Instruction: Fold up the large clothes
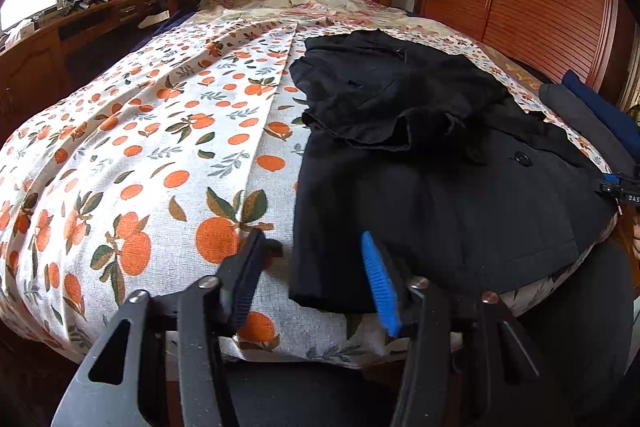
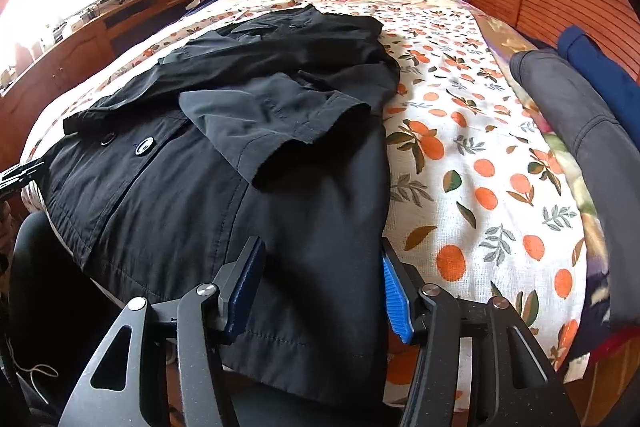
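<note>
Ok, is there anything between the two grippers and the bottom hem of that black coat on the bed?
Nothing visible. The black coat lies flat on the bed; its hem corners sit right between the open jaws of the left gripper and right gripper. The folded clothes lie off to the side.

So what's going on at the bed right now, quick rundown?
Left gripper open at black coat's bottom corner. Right gripper open over its hem. Sleeve folded across. Nothing blocking.
</note>
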`<control>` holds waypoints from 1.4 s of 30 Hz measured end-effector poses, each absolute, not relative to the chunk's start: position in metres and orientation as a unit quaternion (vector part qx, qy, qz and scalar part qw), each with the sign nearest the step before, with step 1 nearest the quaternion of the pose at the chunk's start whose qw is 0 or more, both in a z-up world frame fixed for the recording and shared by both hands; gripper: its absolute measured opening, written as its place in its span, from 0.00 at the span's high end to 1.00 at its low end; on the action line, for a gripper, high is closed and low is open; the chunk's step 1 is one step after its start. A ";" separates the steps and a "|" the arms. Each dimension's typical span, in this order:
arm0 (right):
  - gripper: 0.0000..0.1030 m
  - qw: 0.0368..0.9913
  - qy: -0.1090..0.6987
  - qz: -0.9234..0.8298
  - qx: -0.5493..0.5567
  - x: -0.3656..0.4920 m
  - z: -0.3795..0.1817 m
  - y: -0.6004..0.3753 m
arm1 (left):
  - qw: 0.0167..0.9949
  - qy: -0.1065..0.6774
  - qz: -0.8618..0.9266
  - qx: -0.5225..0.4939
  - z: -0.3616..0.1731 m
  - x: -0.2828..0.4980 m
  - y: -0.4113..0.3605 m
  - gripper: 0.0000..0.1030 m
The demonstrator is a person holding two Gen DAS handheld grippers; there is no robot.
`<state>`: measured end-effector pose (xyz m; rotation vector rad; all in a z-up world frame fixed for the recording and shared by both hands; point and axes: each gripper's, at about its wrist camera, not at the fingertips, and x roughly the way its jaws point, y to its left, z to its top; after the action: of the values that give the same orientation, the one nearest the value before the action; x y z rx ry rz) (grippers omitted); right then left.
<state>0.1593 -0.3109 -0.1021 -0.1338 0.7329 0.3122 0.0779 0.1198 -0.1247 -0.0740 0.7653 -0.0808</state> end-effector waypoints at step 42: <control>0.95 0.940 0.276 0.192 -0.058 0.131 -0.041 -0.317 | 0.963 0.259 -0.067 -0.016 -0.028 0.035 0.095 0.96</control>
<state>0.1311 -0.3171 -0.0414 -0.1194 0.5640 0.3913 0.0345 0.0949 -0.0280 -0.0318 0.5249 -0.1363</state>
